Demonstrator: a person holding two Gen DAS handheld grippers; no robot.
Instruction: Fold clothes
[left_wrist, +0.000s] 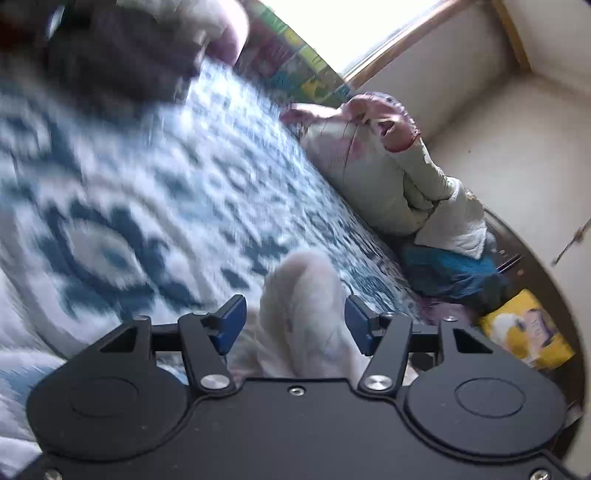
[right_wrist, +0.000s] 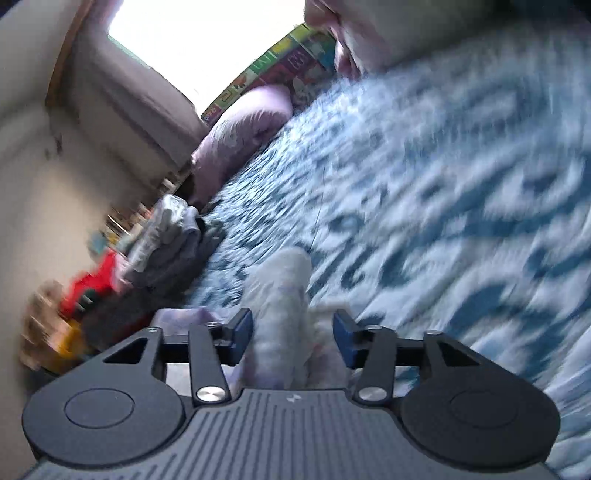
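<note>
A pale pink-white garment (left_wrist: 299, 288) is bunched between the blue pads of my left gripper (left_wrist: 295, 325), and the jaws are closed on this thick fold. It stays sharp while the bed behind it blurs. In the right wrist view the same kind of pale cloth (right_wrist: 284, 280) sticks out forward between the pads of my right gripper (right_wrist: 293, 332), which also pinches a thick bunch. Both grippers hover over a blue-and-white patterned bedspread (left_wrist: 166, 177) (right_wrist: 443, 184). More pale cloth (right_wrist: 388, 26) shows blurred at the top edge.
A heap with a pale quilted jacket (left_wrist: 388, 177), a blue item (left_wrist: 450, 273) and a yellow pack (left_wrist: 524, 332) lines one bed edge. A lilac pillow (right_wrist: 240, 136), a grey clothes pile (right_wrist: 173, 240) and a red object (right_wrist: 92, 288) line the other. A dark blurred shape (left_wrist: 118, 55) sits top left.
</note>
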